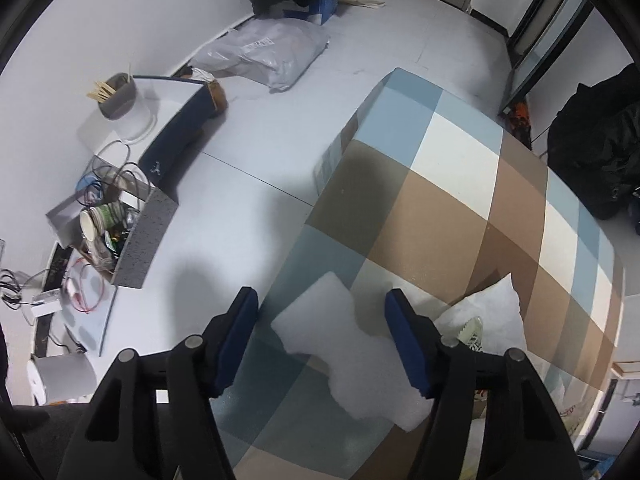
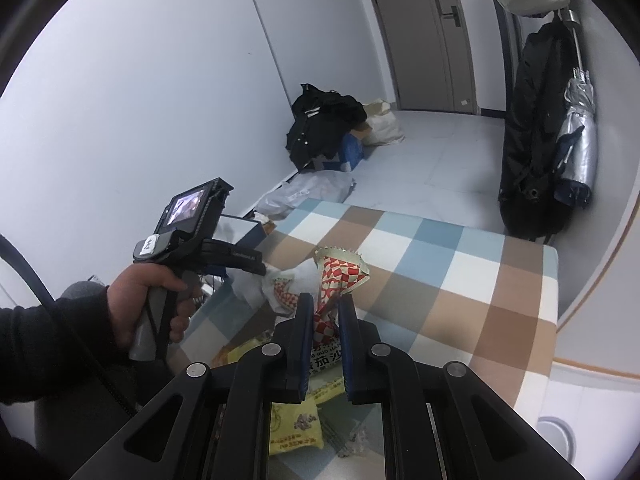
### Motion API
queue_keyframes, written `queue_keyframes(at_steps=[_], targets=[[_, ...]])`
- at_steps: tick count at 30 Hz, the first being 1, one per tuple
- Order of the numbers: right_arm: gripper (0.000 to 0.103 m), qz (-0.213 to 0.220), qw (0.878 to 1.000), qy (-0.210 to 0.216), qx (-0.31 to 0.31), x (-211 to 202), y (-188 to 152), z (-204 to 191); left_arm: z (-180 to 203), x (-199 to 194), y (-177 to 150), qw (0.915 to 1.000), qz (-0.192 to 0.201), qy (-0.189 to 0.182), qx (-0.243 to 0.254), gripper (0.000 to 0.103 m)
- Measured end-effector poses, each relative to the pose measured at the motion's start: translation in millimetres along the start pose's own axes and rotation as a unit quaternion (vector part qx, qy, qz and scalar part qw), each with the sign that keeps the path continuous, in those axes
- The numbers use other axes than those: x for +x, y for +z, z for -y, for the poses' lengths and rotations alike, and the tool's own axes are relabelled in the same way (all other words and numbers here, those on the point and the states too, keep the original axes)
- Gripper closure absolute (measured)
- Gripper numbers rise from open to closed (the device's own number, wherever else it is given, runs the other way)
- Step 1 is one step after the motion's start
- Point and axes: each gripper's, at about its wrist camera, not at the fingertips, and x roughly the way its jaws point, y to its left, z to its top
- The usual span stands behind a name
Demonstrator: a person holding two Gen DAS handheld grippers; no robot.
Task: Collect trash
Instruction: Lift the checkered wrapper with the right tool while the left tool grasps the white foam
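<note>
My left gripper (image 1: 320, 296) points down at a table with a checked blue, brown and white cloth (image 1: 440, 200). Its jaws stand open around a white crumpled tissue (image 1: 320, 332), and the left pad is clear of it. A second white tissue (image 1: 492, 316) with a printed wrapper lies just to the right. My right gripper (image 2: 326, 304) is shut on a red-and-white checked wrapper (image 2: 340, 276) and holds it above the cloth. A person's hand (image 2: 140, 300) holds the left gripper's handle at the table's left edge. A yellow packet (image 2: 296, 428) lies under the right gripper.
On the floor to the left stands a grey bag (image 1: 140, 240) holding paper cups and other rubbish. Near it are cables, a tub of wooden sticks (image 1: 120, 96) and a plastic bag (image 1: 264, 52). Black clothes (image 2: 324, 128) are heaped by the wall. A black bag (image 2: 532, 140) hangs right of the table.
</note>
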Motion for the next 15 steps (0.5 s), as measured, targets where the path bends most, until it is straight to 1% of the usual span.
queue_keyframes(at_steps=[1, 2, 3, 9, 10, 12, 14, 15], targets=[[0.091, 0.001, 1.000, 0.000, 0.000, -0.5, 0.0, -0.1, 1.8, -0.5, 0.1, 1.0000, 0.003, 0.007, 0.001, 0.048], [0.091, 0.001, 1.000, 0.000, -0.001, -0.5, 0.0, 0.2, 3.6, -1.2, 0.2, 0.9999, 0.005, 0.013, 0.002, 0.056], [0.091, 0.002, 1.000, 0.000, -0.001, -0.2, 0.1, 1.1, 5.4, -1.8, 0.4, 0.9998, 0.006, 0.017, 0.004, 0.057], [0.091, -0.001, 1.000, -0.001, 0.006, -0.9, -2.2, 3.6, 6.1, -0.1, -0.5, 0.9998, 0.002, 0.018, -0.001, 0.061], [0.091, -0.001, 1.000, -0.002, 0.008, -1.1, -2.5, 4.9, 6.4, -1.1, -0.6, 0.9998, 0.005, 0.019, -0.001, 0.075], [0.091, -0.001, 1.000, -0.003, 0.012, -1.8, -3.0, 6.6, 6.6, -2.7, 0.3, 0.9999, 0.003, 0.013, 0.000, 0.075], [0.091, -0.002, 1.000, -0.004, 0.015, -1.4, -3.1, 8.3, 2.9, -0.9, 1.4, 0.9999, -0.008, -0.002, -0.007, 0.075], [0.091, -0.002, 1.000, -0.003, 0.016, -1.0, -3.5, 9.3, 1.8, -1.4, 1.2, 0.9999, -0.007, -0.007, -0.009, 0.075]])
